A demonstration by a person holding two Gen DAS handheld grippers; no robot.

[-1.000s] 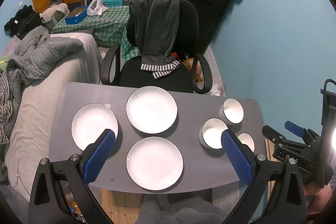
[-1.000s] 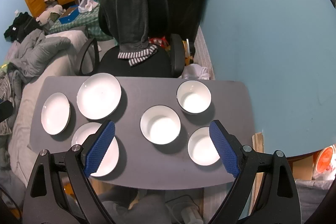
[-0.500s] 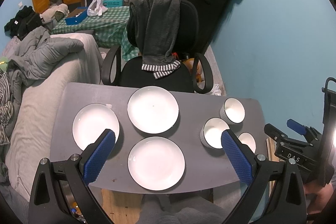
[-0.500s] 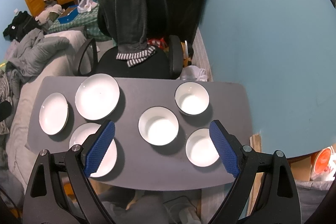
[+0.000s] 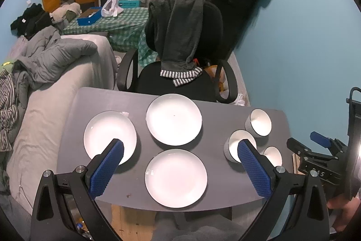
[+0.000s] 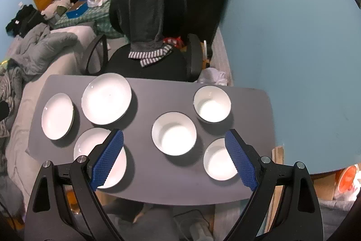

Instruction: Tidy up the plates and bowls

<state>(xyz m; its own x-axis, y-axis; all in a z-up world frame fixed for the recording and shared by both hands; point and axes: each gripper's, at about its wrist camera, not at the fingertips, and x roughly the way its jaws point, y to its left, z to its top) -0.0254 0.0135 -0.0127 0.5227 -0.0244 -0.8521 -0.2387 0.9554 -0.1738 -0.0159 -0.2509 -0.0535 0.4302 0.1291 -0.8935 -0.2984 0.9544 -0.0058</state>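
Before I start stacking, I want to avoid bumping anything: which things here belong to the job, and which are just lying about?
Part of the job:
three white plates
three white bowls
left gripper and right gripper, both open and empty

Just lying about:
office chair with a dark hoodie draped over it
grey jacket on the couch
checked cloth

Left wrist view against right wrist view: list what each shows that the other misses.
Only the left wrist view shows the right hand-held gripper from the side, beyond the table's right edge. Only the right wrist view shows the nearest bowl almost whole and an orange object on the floor. Both show three plates, three bowls, the draped chair and open blue-padded fingers.
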